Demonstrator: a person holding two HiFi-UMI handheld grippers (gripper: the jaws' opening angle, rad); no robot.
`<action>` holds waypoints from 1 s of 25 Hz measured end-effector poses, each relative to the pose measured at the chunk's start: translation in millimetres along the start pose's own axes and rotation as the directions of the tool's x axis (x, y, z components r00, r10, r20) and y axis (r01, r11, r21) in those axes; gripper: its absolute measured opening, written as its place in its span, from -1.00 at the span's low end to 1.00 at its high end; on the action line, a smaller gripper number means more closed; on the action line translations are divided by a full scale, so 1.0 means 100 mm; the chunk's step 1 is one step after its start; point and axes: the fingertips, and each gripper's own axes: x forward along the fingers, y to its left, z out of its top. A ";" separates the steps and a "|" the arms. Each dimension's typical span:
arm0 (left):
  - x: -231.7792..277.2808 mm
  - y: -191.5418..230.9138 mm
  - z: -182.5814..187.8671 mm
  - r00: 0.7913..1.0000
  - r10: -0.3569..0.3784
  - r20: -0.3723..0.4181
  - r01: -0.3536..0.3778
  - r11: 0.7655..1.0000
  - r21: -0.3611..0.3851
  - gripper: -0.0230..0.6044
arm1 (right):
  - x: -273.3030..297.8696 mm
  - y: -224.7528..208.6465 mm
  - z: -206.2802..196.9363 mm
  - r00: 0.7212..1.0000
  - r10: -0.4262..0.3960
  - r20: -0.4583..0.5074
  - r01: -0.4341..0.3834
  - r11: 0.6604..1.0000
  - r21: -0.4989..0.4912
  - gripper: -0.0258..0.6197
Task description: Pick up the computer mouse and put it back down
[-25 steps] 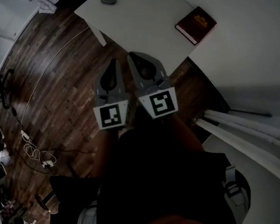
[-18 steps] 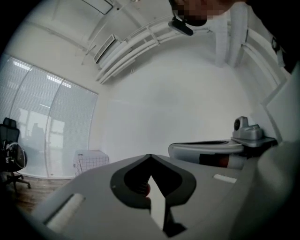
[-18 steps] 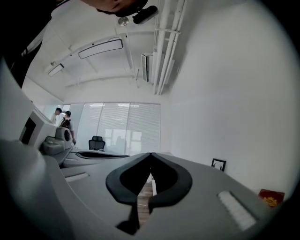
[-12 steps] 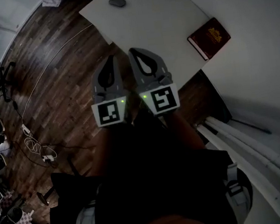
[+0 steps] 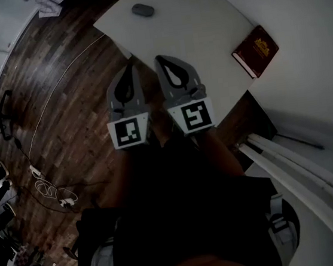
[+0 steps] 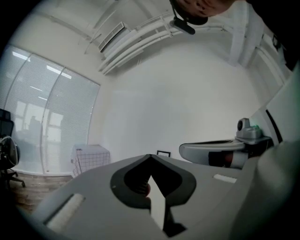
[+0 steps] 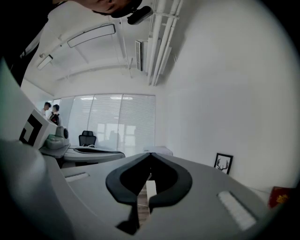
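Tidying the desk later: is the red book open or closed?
Closed: the red book lies flat on the white table, its cover with gold print facing up and no pages spread.

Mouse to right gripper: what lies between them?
Head view: only bare white tabletop separates the computer mouse from the right gripper; the red book lies aside.
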 end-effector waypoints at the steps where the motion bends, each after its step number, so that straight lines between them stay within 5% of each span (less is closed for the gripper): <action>1: 0.08 0.09 0.01 1.000 -0.018 0.002 0.018 1.000 -0.001 -0.93 | 0.12 0.02 0.01 1.000 -0.013 0.001 0.013 1.000 -0.004 -0.88; 11: 0.63 0.99 0.07 0.990 -0.136 -0.022 0.135 0.990 -0.042 -0.93 | 1.01 0.15 0.03 0.988 -0.138 -0.069 0.136 0.990 -0.029 -0.88; 25: 1.24 1.22 -0.30 0.984 -0.153 -0.092 0.145 0.986 -0.086 -0.93 | 1.62 -0.26 -0.36 0.963 -0.150 -0.224 0.127 0.985 -0.113 -0.88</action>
